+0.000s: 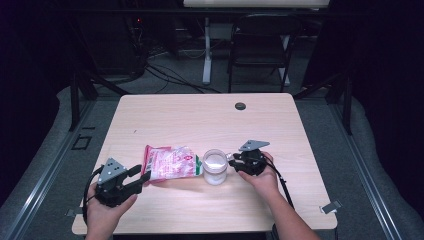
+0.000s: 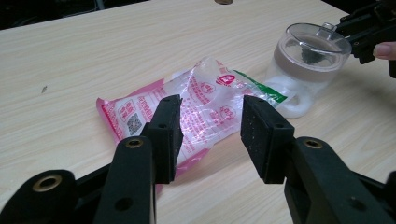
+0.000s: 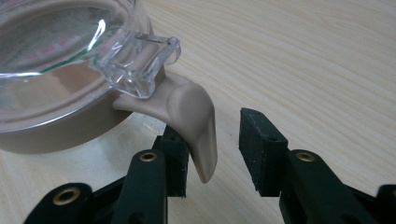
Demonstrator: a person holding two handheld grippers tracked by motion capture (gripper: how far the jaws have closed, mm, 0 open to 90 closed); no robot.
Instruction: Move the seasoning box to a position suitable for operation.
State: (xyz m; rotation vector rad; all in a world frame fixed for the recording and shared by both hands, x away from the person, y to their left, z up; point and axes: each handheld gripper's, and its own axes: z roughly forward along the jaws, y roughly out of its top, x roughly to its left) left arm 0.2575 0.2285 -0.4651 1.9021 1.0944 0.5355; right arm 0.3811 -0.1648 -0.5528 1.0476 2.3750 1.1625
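The jar [image 1: 215,167] stands on the desk [image 1: 200,115] just ahead of the right tongs [image 3: 212,149], whose parted jaws straddle its beige latch tab [image 3: 196,126], gripping nothing. The left tongs [image 2: 210,135], wide open, hover over the pink packet [image 2: 187,107]; their view alone shows its printing.

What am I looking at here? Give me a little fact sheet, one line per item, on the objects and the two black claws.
Surface: light wooden table
Packet: pink and clear plastic packet, lying flat, its green end next to the jar
Jar: clear jar with tan collar, clear lid on, white contents inside
Jar tab: tan handle hanging from the collar
Left gripper: open, jaws just short of the packet's near edge
Right gripper: open, jaws either side of the tan handle
Hands: one holds each gripper
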